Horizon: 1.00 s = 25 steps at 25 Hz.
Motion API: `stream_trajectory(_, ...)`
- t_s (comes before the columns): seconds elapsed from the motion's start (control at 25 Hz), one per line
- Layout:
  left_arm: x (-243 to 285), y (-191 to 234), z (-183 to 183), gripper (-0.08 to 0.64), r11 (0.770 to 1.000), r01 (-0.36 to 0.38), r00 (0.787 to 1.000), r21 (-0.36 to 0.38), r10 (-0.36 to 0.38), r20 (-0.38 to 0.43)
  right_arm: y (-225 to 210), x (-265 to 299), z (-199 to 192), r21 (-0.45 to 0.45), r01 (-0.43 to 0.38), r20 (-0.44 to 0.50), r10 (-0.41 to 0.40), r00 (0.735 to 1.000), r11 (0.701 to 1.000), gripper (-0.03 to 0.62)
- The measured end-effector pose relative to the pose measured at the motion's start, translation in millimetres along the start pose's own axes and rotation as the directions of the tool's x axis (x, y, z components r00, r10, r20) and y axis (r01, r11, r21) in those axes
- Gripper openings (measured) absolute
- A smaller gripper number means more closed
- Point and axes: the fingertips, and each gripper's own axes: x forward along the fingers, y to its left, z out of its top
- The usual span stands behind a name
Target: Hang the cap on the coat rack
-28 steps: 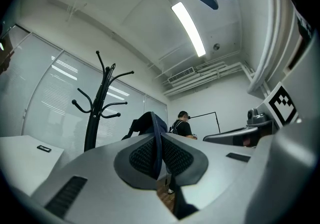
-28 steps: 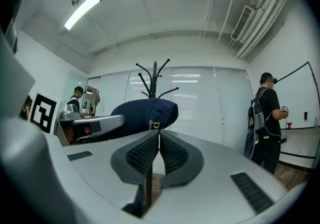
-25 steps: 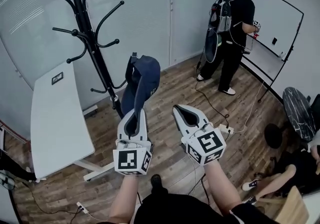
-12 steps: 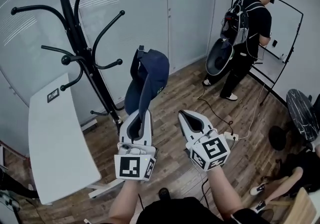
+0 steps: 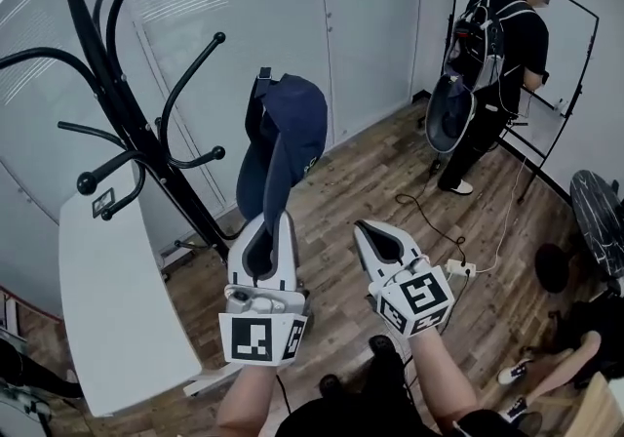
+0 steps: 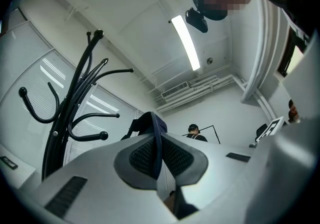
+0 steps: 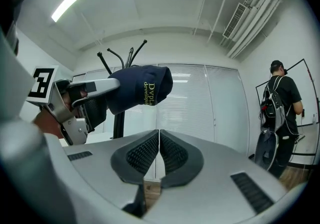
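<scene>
Cap (image 5: 285, 138) pinched in left gripper (image 5: 277, 222), right gripper (image 5: 365, 227) pressed together, empty. Lift it squarely over a coat rack (image 5: 144, 142) hook.

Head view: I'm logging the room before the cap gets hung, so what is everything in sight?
cap: one, navy blue, centre, raised, brim pinched in the left gripper
coat rack: one, black, left, behind the table
table: one, white, lower left
whiteboard: one, white with black frame, far right
person: one, dressed in black, standing at the whiteboard
power strip: one, white, on the wood floor, right of centre
left gripper: one, white and grey, fingers shut on the cap
right gripper: one, white and grey, beside the left, fingers shut, empty
</scene>
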Motion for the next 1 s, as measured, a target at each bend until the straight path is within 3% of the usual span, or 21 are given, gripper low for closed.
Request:
stream_trajectory(0.28, 34, 6, 4, 0.029, 0.994, -0.083, 0.996, 0.067, 0.081, 0.034, -23, 39, 14, -0.01, -0.108, 0.029, 0.109, 0.994, 0.994, 0.032)
stream_trajectory(0.56, 63, 11, 12, 0.029, 0.973, -0.181, 0.983, 0.14, 0.174, 0.063, -48, 75, 27, -0.01, -0.219, 0.058, 0.219, 0.974, 0.976, 0.032)
stream_trajectory(1.0, 75, 9, 25, 0.029, 0.905, -0.348, 0.937, 0.246, 0.328, 0.121, -59, 107, 31, -0.016, -0.396, 0.071, 0.397, 0.915, 0.918, 0.032)
